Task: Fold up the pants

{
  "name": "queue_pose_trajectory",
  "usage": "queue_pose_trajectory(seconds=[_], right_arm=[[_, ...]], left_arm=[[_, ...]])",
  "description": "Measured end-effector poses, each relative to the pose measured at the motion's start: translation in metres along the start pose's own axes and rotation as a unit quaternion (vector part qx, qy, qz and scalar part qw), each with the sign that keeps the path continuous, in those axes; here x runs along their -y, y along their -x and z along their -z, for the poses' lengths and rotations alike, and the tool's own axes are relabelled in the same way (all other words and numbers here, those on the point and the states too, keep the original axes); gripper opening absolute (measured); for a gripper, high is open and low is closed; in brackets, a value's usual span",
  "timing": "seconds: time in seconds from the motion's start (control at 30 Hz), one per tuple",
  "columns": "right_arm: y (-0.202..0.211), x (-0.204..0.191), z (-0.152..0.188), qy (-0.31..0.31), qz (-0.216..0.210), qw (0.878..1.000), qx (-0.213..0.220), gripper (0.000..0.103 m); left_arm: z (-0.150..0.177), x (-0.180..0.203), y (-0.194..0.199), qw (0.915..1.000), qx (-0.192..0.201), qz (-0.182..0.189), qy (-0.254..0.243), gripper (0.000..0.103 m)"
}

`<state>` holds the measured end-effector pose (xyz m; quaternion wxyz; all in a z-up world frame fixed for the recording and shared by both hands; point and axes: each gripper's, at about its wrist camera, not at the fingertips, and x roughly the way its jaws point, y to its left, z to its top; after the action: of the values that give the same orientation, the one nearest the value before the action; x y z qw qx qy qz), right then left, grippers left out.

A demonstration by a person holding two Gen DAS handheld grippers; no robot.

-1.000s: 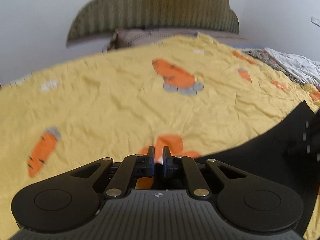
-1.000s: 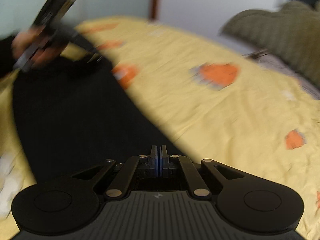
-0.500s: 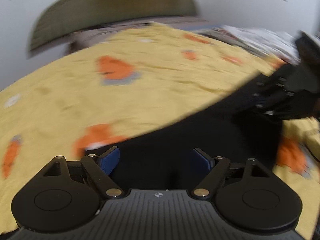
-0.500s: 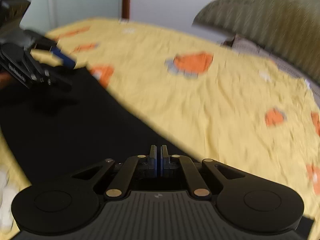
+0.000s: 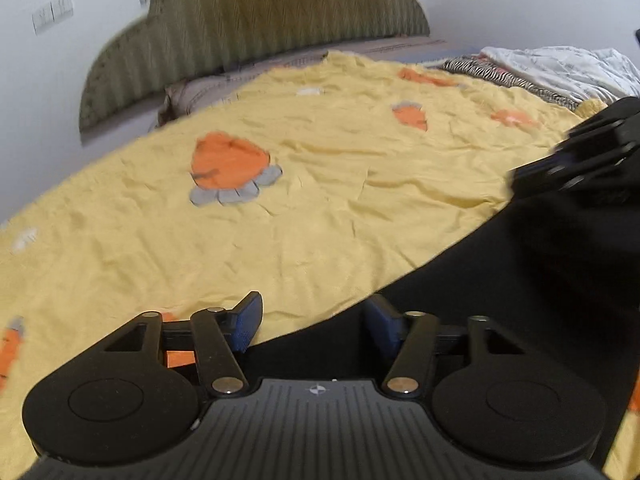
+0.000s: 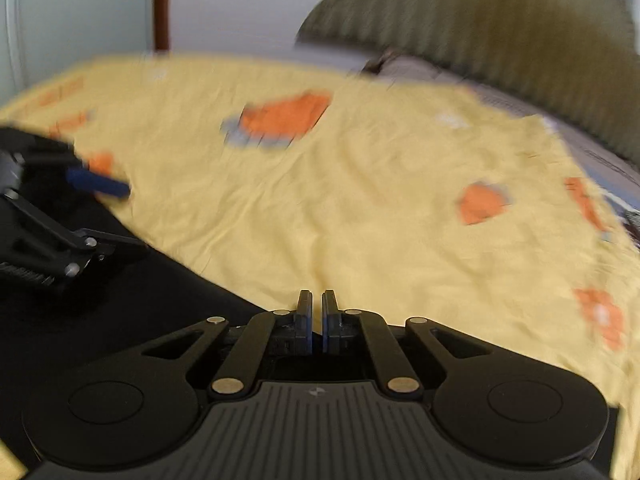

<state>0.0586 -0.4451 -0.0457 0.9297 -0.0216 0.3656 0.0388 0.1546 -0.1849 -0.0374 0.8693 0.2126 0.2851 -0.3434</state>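
Observation:
The black pants (image 5: 520, 272) lie flat on the yellow bedspread (image 5: 280, 208), filling the lower right of the left wrist view and the lower left of the right wrist view (image 6: 120, 304). My left gripper (image 5: 312, 320) is open and empty just over the pants' edge. It also shows at the left of the right wrist view (image 6: 100, 216). My right gripper (image 6: 317, 320) has its jaws a narrow gap apart at the pants' edge, and I cannot tell whether cloth is between them. It shows blurred at the right of the left wrist view (image 5: 580, 160).
The bedspread has orange carrot patches (image 5: 228, 168). A green ribbed headboard (image 5: 256, 20) stands behind the bed against a white wall. Striped and white bedding (image 5: 552, 72) is piled at the far right. A brown door frame (image 6: 162, 4) stands at the back left.
My left gripper has opened from shut and let go of the pants, then swung left. My right gripper's jaws have parted slightly, and it has swung toward the headboard.

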Motion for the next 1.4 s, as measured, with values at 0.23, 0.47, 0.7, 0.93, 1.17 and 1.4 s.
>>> queue_pose_trajectory(seconds=[0.23,0.47,0.7,0.93,1.17,1.4], right_arm=[[0.004,0.067,0.049,-0.038,0.042,0.995,-0.079,0.050],[-0.008,0.105,0.031,-0.130,0.084,0.988,-0.015,0.071],[0.009,0.107,0.064,-0.089,0.085,0.990,-0.075,0.072],[-0.021,0.148,0.047,-0.177,0.067,0.982,-0.030,0.089],[0.056,0.147,0.090,-0.209,0.098,0.973,-0.001,0.090],[0.050,0.153,0.111,-0.216,0.272,0.938,-0.003,0.103]], left_arm=[[0.011,0.034,-0.012,0.9982,-0.003,0.007,-0.059,0.076],[-0.003,0.012,0.005,0.9988,-0.002,0.002,0.048,0.071],[0.014,0.052,0.043,0.9992,0.009,0.022,-0.030,0.085],[0.006,0.051,0.001,0.9991,-0.033,0.014,0.022,0.082],[0.031,0.023,0.033,0.9983,-0.034,-0.007,0.047,0.101],[0.028,0.015,0.016,0.9942,-0.056,-0.007,0.092,0.094]])
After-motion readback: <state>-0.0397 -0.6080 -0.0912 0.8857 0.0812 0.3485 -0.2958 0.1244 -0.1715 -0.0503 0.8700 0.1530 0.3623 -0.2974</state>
